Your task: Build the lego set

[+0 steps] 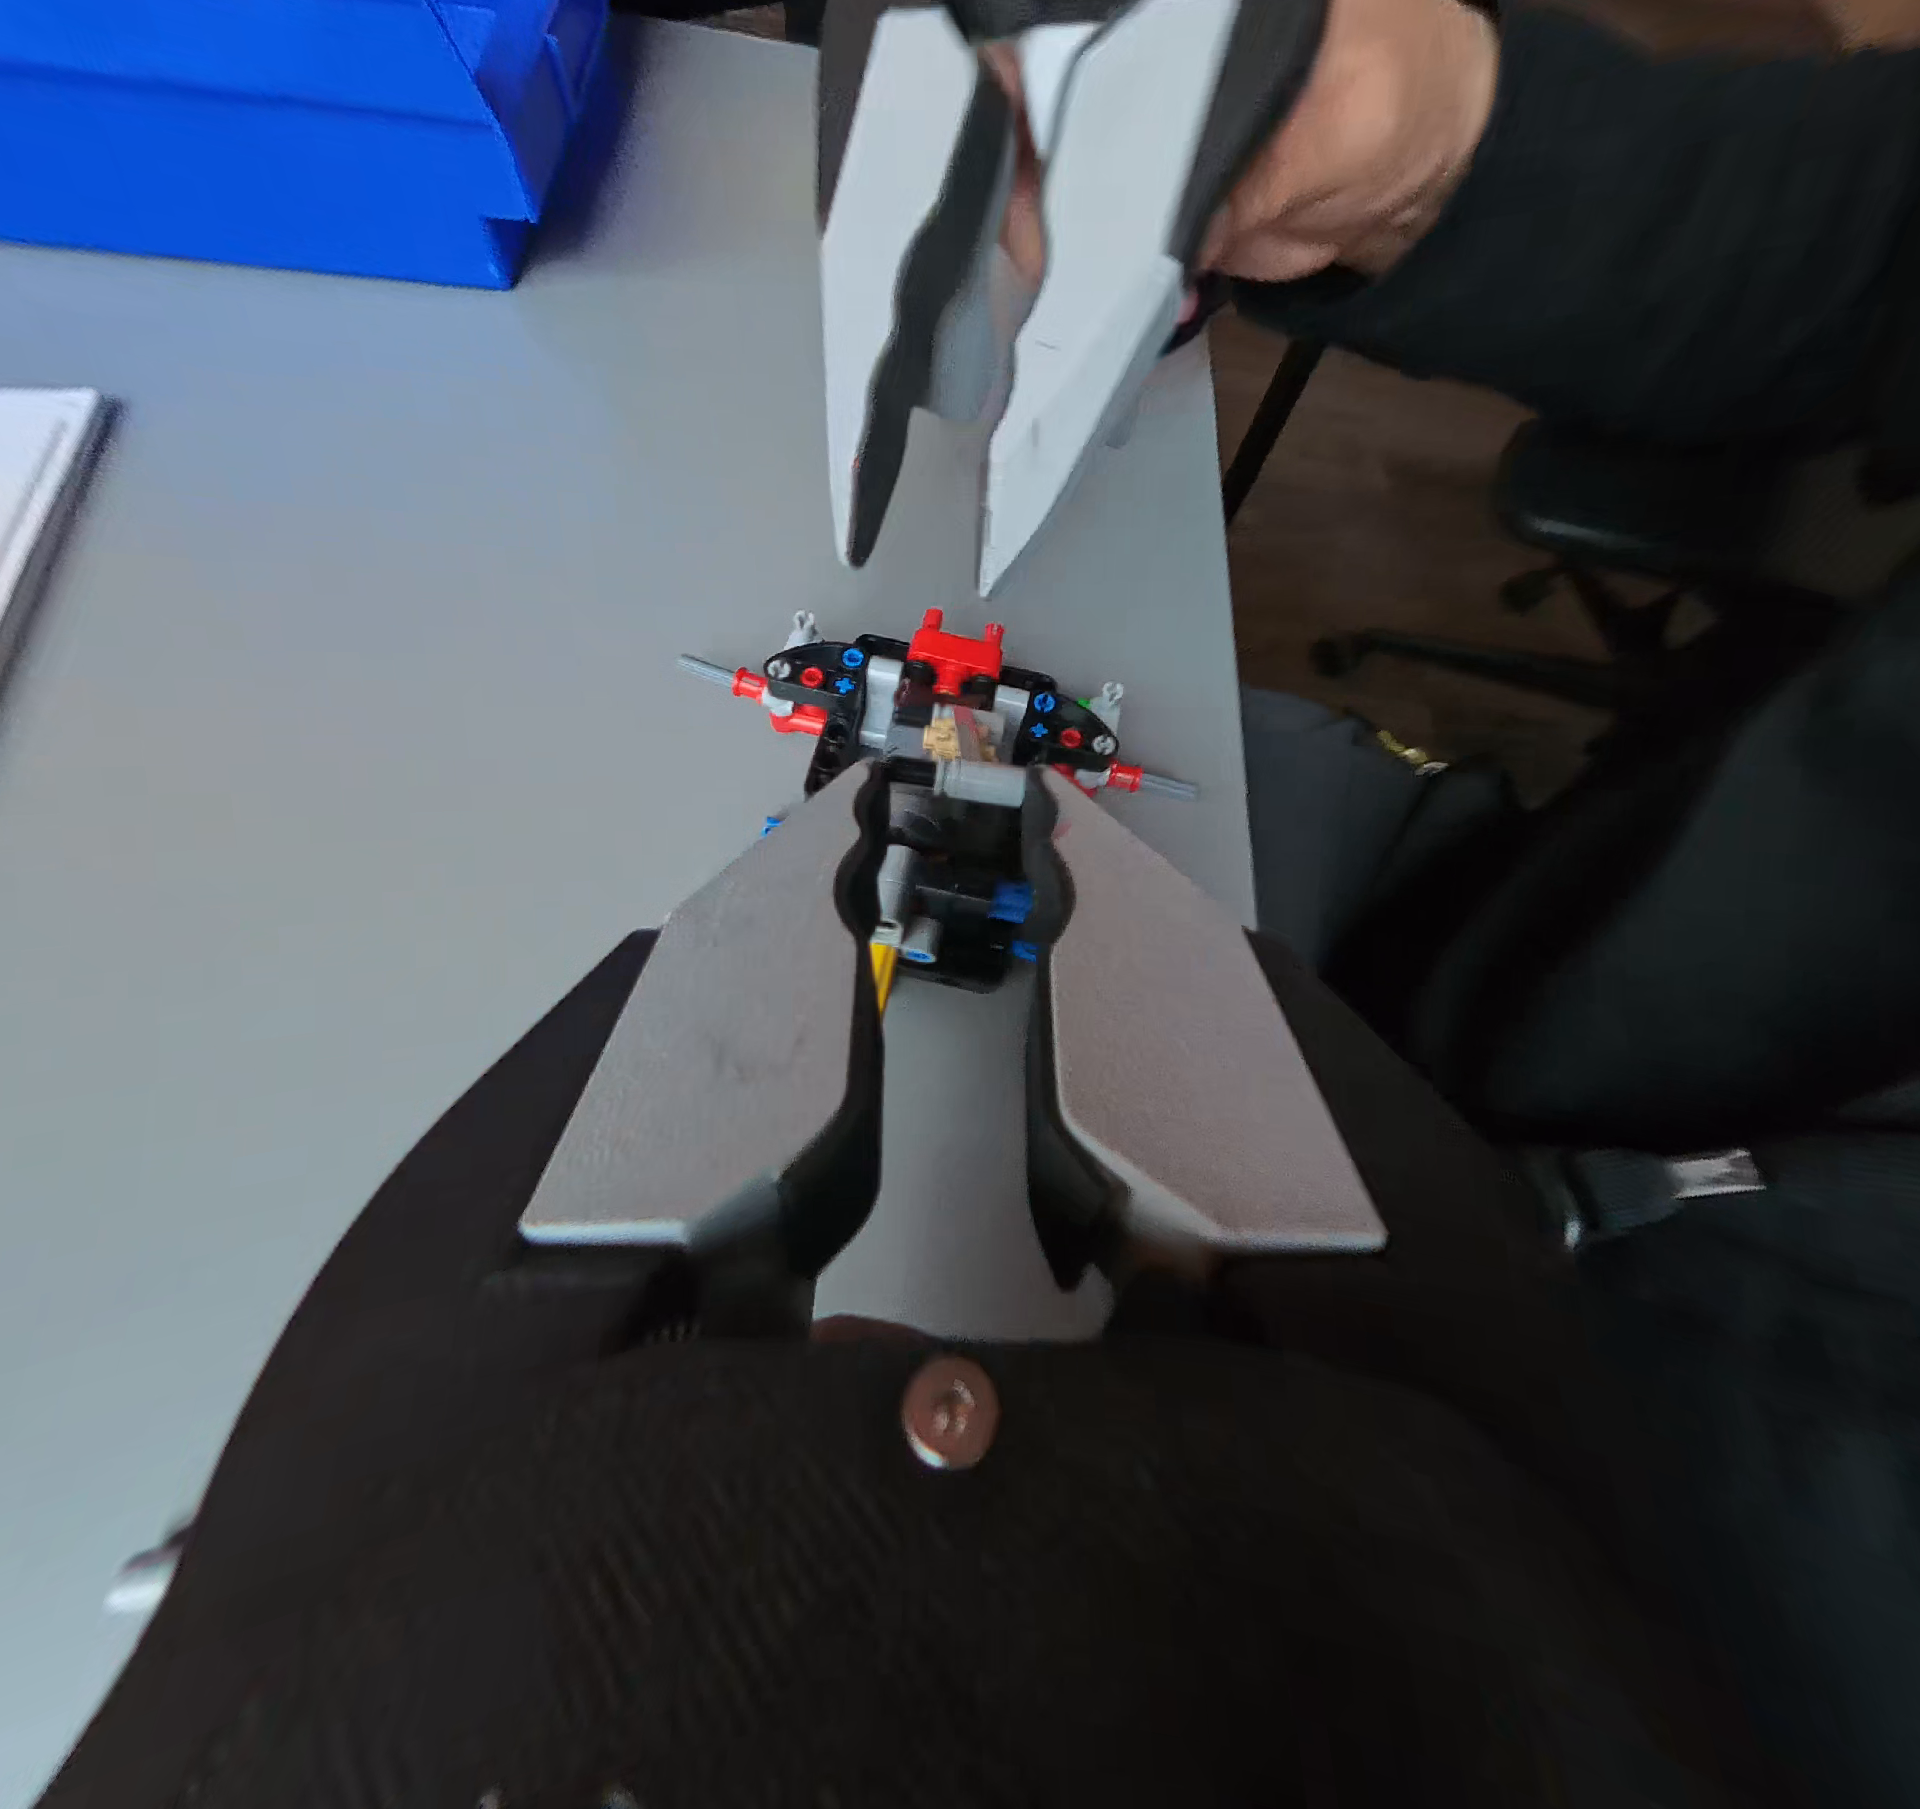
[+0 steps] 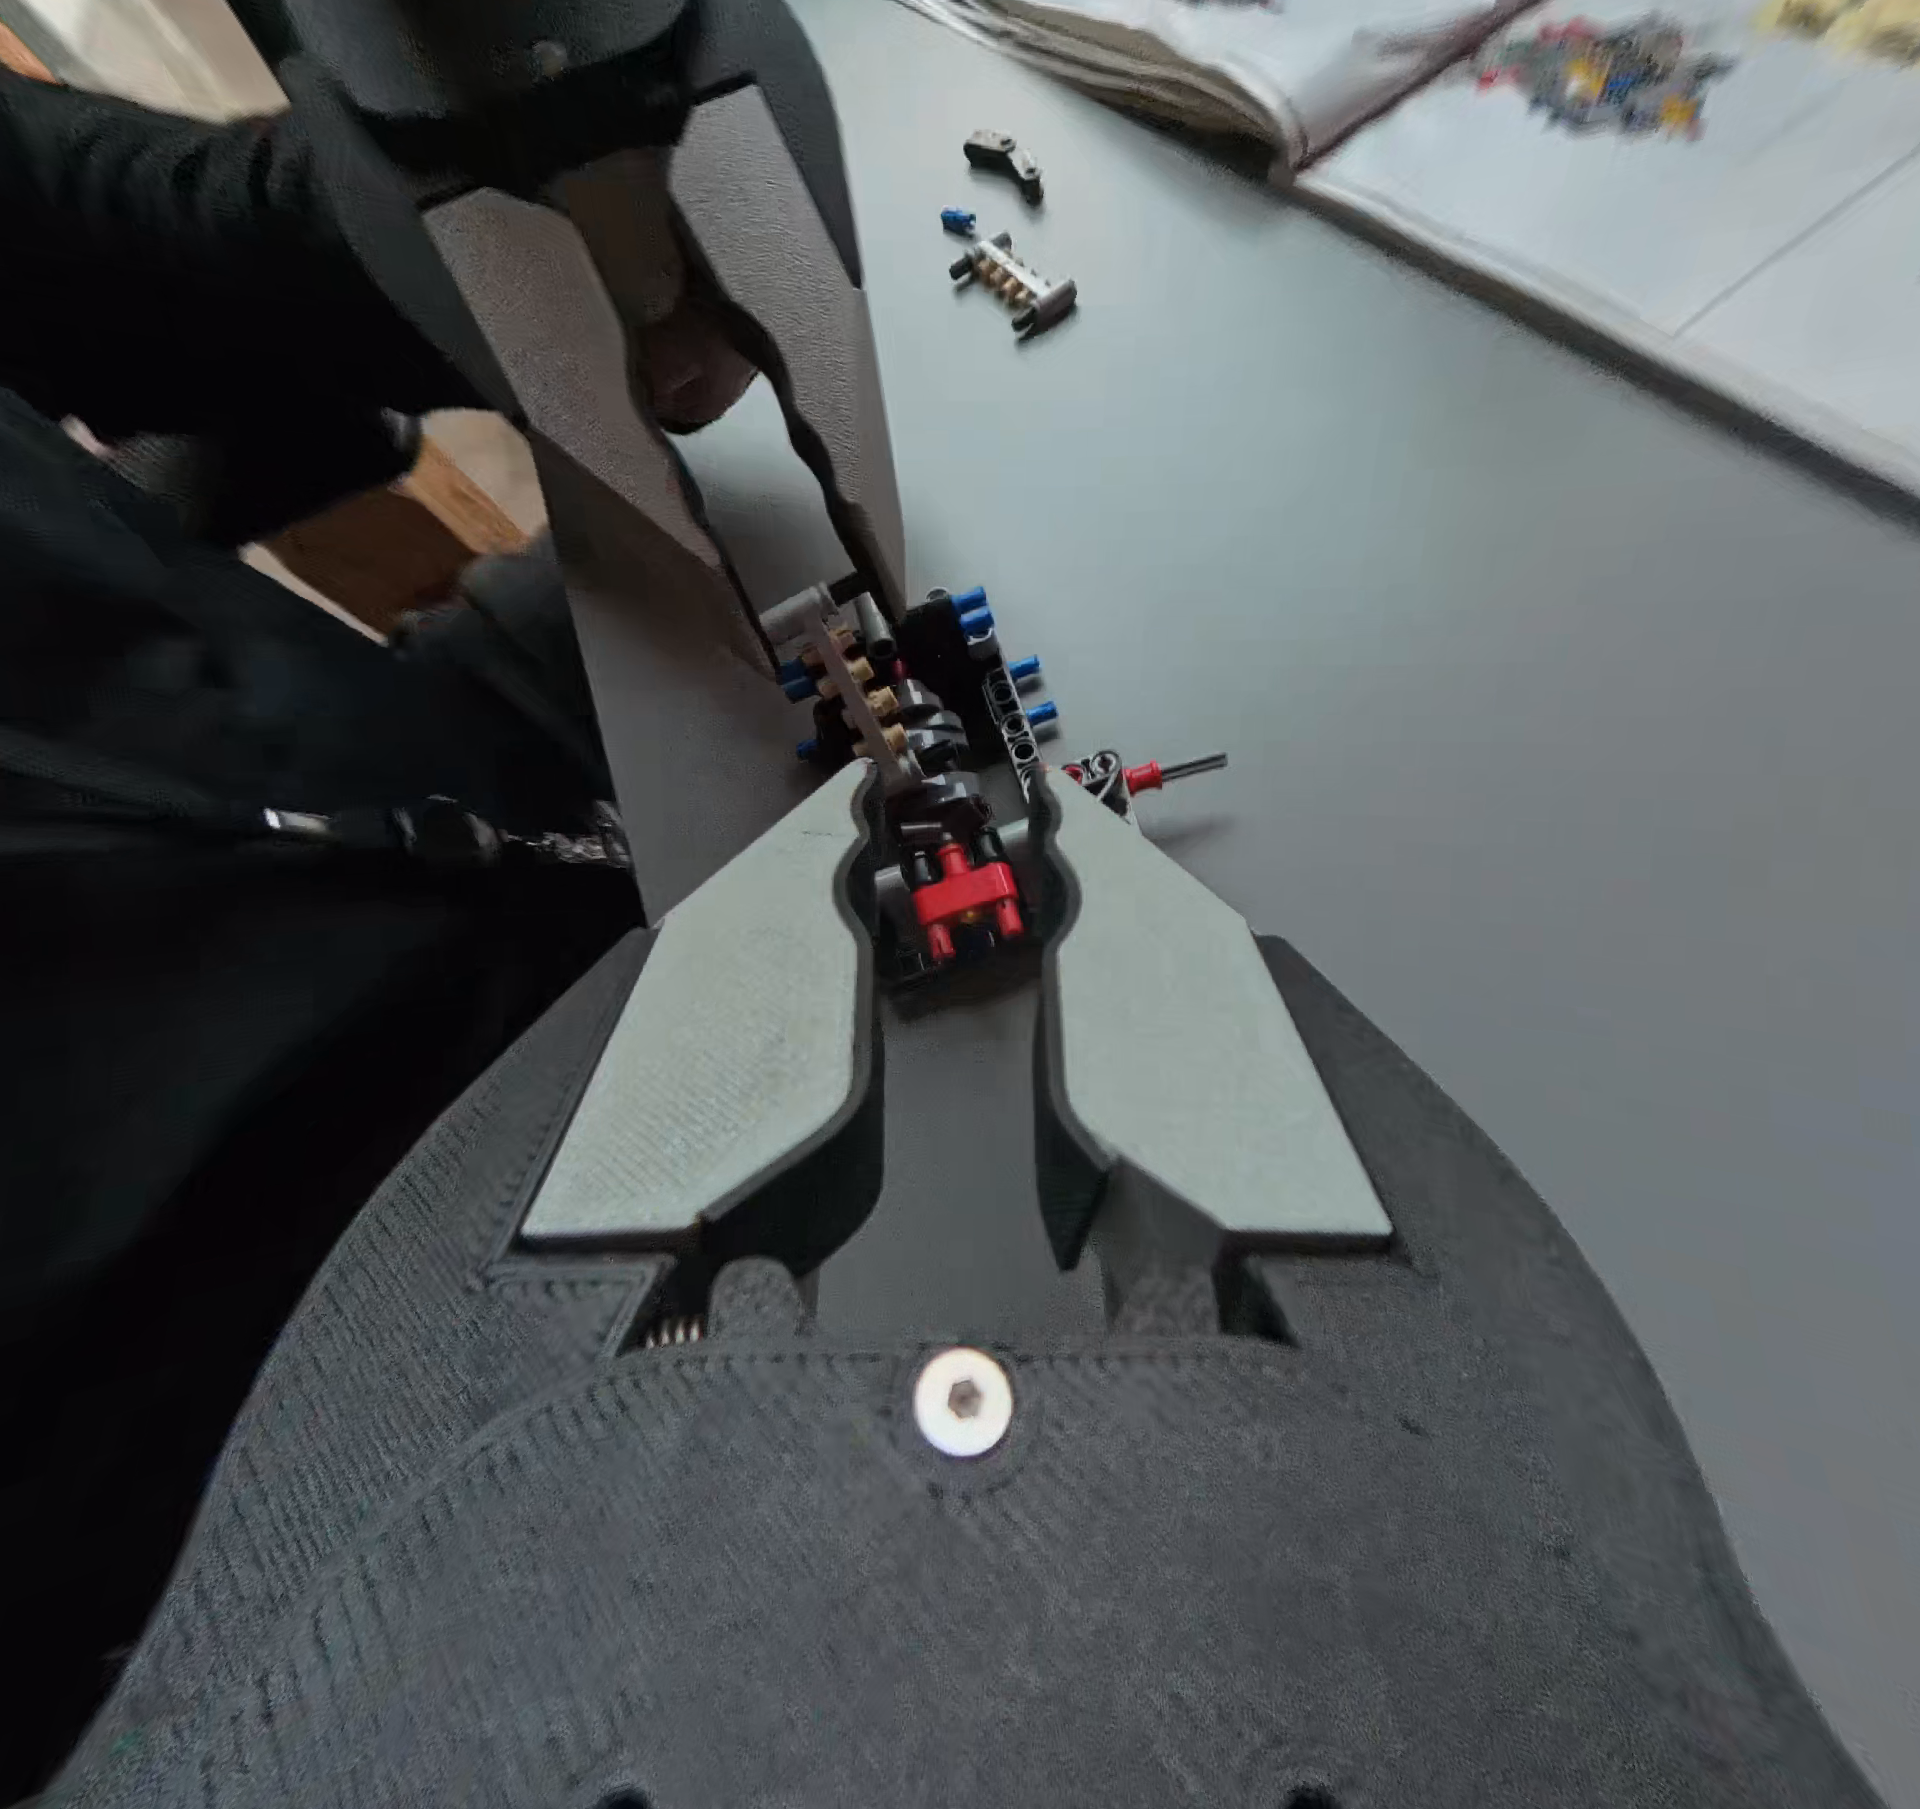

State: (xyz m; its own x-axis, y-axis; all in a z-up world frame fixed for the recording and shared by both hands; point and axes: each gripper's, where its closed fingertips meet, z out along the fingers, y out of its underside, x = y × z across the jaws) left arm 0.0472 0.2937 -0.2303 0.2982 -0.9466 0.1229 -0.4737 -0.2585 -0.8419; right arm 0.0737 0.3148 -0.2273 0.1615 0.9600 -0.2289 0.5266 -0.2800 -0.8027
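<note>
The lego assembly, a black and grey chassis with blue pins, side axles and a red piece at one end, lies on the grey table. My left gripper is shut on the end away from the red piece. My right gripper is open and hovers just above the red end without touching it. In the right wrist view, the red piece shows between the open fingers of my right gripper, and my left gripper holds the far end of the assembly.
Blue bins stand at the table's far left. An open instruction booklet lies beyond the assembly. Loose parts lie near it: a grey-and-tan subassembly, a black piece, a blue pin. The table edge is close by.
</note>
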